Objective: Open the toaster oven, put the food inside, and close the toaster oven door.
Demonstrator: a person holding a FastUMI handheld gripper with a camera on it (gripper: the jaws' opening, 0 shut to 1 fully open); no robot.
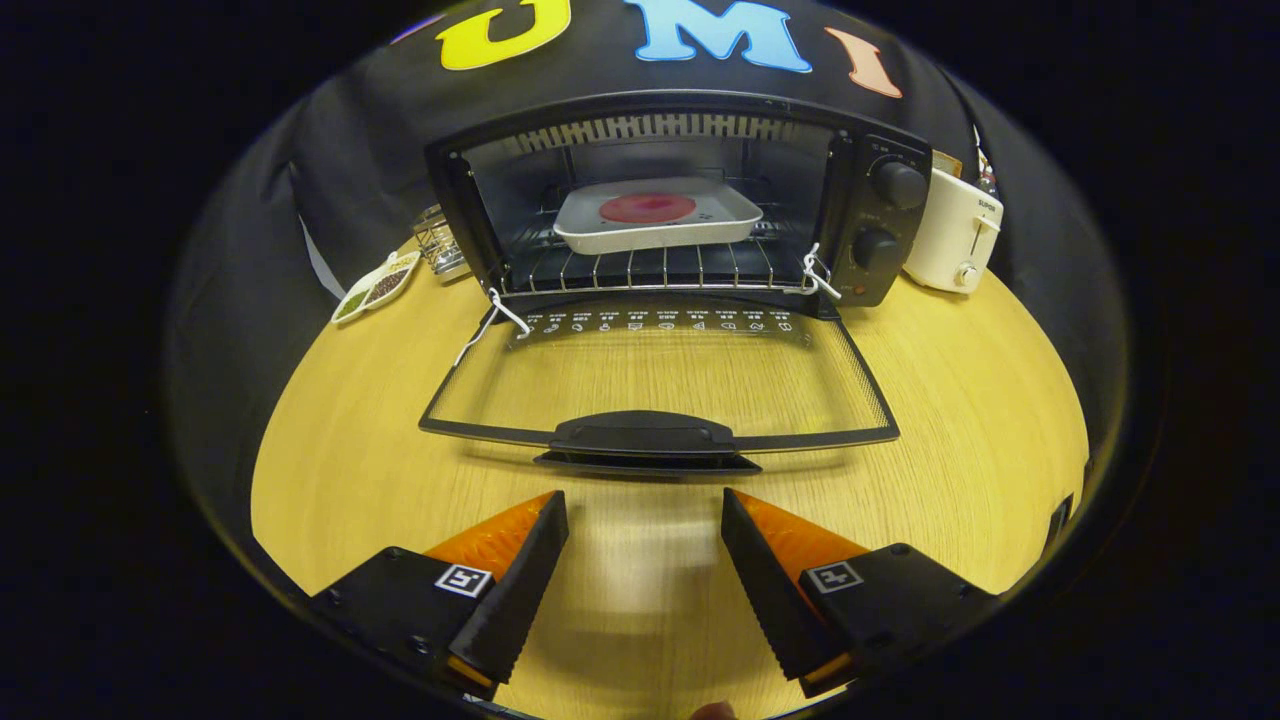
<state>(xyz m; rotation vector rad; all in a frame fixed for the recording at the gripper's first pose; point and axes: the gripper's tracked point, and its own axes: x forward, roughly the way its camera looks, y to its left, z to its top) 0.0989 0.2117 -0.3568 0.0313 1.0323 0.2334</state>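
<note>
A black toaster oven stands at the back of the wooden table. Its glass door is folded fully down and lies flat, the handle pointing toward me. On the wire rack inside rests a white square dish holding a round red piece of food. My gripper is open with nothing between its fingers. The orange-and-black fingertips hover over the table just short of the door handle.
A white toaster stands right of the oven. To the oven's left are a small wire basket and a white divided dish with seeds or spices. White strings hang from both door hinges. Bare tabletop lies around the fingers.
</note>
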